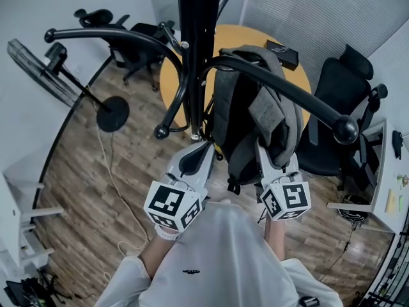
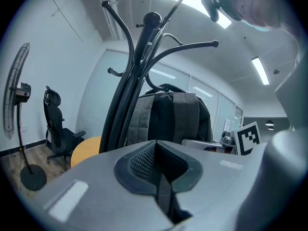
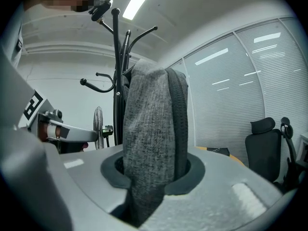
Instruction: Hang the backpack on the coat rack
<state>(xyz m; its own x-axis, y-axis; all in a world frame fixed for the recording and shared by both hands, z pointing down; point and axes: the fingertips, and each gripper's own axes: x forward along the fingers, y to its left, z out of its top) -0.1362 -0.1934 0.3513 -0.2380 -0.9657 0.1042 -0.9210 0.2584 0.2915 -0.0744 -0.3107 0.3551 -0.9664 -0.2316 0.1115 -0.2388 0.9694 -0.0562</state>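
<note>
Fingers [image 2: 139,162] of the left gripper [image 1: 195,155] are pressed together w/ nothing between, just beside the black metal coat rack [image 1: 195,56]. Right of its pole the grey-and-black fabric backpack [image 1: 243,107] is seen, its grey strap [image 3: 147,143] pinched by the right gripper [image 1: 267,158].

Backpack [image 1: 246,107] hangs on coat rack [image 1: 198,43] arm, round yellow counter [image 1: 297,78] behind. R tool [image 1: 267,155] on its grey strap [image 1: 268,110]; L tool [image 1: 193,157] beside rack pole. Fan [image 1: 38,72] at left.
</note>
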